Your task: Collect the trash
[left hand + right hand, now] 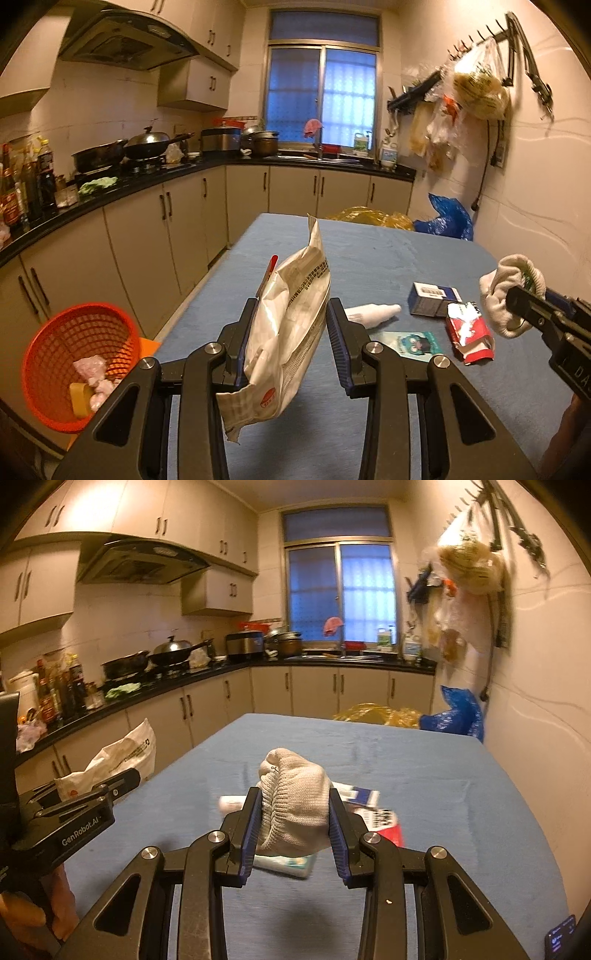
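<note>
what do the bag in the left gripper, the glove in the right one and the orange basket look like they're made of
Bag: seemingly glossy plastic or foil film, going by its sharp creases and sheen.
Glove: knitted off-white cotton-like yarn, matte, with a visibly ribbed cuff.
Basket: probably moulded plastic, a uniform orange lattice with a slight shine.

A crumpled white food bag (288,317) stands upright above the table; a bunched white glove (295,805) beside it.

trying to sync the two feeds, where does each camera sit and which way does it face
Left wrist: on the left claw, facing the window down the blue table; claw shut on a white bag; right claw at right.
Right wrist: on the right claw, same way; shut on a glove.
Shared: table, bag, glove, red pack.
</note>
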The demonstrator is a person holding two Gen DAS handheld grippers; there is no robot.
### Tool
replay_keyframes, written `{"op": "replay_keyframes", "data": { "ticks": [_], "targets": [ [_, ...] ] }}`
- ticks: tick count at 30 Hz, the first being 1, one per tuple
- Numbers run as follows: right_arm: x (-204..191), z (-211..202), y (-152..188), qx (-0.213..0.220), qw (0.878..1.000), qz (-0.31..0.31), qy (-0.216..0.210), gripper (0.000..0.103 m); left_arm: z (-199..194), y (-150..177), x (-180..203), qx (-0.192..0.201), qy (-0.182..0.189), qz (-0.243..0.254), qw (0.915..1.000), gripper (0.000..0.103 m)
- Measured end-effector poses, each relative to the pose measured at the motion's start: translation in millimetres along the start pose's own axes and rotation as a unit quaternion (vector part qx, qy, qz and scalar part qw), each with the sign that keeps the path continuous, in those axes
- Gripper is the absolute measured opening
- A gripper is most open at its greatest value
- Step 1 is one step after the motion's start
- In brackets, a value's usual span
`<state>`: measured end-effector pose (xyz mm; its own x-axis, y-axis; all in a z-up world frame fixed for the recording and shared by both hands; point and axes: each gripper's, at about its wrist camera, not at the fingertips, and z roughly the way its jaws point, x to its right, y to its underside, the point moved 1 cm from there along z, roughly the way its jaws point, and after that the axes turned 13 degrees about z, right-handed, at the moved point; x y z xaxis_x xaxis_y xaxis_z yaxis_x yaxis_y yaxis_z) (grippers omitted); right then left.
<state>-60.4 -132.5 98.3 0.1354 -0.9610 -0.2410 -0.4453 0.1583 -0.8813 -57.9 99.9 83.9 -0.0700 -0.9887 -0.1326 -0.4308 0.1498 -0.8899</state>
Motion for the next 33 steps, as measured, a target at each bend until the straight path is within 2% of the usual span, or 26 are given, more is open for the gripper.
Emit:
{"op": "replay_keyframes", "data": {
  "ticks": [13, 21, 33],
  "targets": [
    [-91.7, 23.9, 10.7, -0.061, 0.993, -0.039, -0.090, 0.038, -28.7, 19.0, -84.5, -0.011, -0.064, -0.057, 0.9962, 0.035],
    [-161.6, 49.1, 17.2, -0.110, 0.980, -0.059, -0.158, 0.039, -39.2, 43.6, -146.9, -0.041, -0.115, -0.104, 0.9871, 0.035],
    [-242.4, 85.9, 36.9, -0.169, 0.959, -0.088, -0.209, 0.039, -45.2, 81.4, -209.0, -0.074, -0.160, -0.157, 0.9717, 0.035]
  ]
}}
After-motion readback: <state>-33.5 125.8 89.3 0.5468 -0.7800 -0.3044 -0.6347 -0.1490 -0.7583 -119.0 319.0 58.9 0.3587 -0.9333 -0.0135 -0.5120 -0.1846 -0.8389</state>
